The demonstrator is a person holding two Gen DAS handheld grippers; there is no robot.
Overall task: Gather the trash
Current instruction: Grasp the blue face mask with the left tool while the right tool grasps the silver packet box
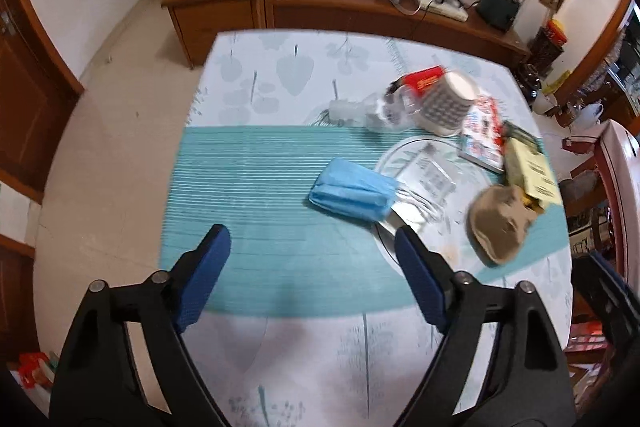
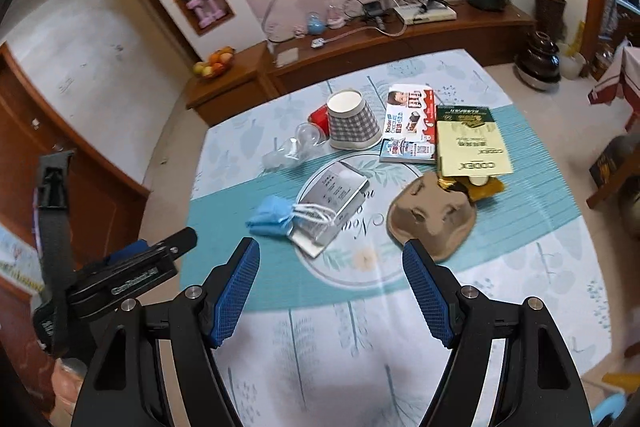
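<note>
Both claws, left claw (image 1: 312,241) and right claw (image 2: 331,253), hover open and empty over the leaf-patterned worktop (image 2: 320,347). Crumpled blue face mask (image 1: 352,193) lies at one o'clock; approach low, pinching its middle.

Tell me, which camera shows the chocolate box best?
The right wrist view: the Kinder chocolate box lies flat and unobstructed, its printed face readable. In the left wrist view the same box is blurred, seen at a slant, and partly hidden behind the checkered paper cup.
</note>
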